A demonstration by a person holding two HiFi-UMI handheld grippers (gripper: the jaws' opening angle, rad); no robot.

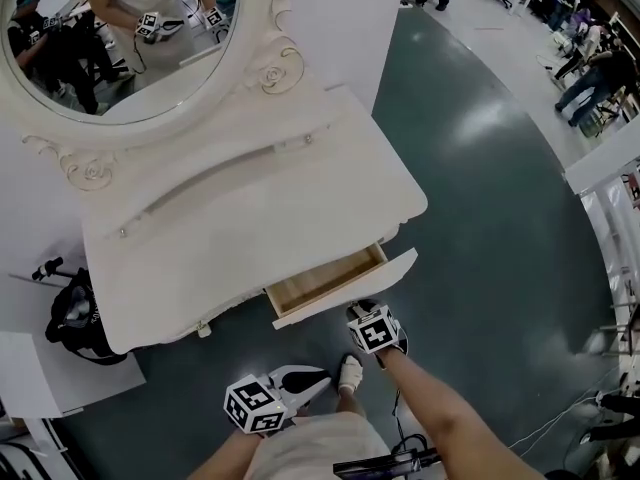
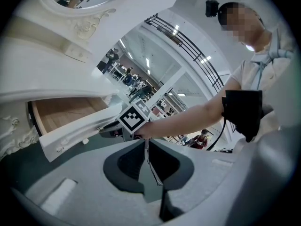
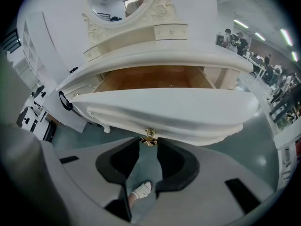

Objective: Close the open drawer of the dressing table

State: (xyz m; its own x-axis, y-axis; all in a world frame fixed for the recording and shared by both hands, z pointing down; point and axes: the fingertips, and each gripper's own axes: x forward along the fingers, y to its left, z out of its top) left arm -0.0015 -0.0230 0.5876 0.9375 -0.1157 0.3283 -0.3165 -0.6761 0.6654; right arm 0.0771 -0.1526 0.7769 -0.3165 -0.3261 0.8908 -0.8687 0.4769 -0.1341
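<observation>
The white dressing table [image 1: 250, 203] has its front drawer [image 1: 325, 280] pulled out, showing a bare wooden inside [image 3: 155, 78]. My right gripper [image 1: 358, 313] is at the drawer's white front panel [image 3: 169, 112] and points steeply down. Its jaws stand apart, and the gold knob [image 3: 149, 136] sits right at their mouth [image 3: 148, 143]; I cannot see the pads pressing on it. My left gripper [image 1: 320, 378] hangs lower, off the table and clear of the drawer. Its fingers [image 2: 144, 143] are together with nothing between them. The left gripper view shows the open drawer [image 2: 70, 108] and the right gripper's marker cube [image 2: 134, 118].
An oval mirror [image 1: 110, 38] rises at the back of the table. A black bag [image 1: 75, 318] lies on the floor to the table's left. The person's white shoe [image 1: 350, 373] stands just in front of the drawer. Grey floor stretches to the right, with people far off.
</observation>
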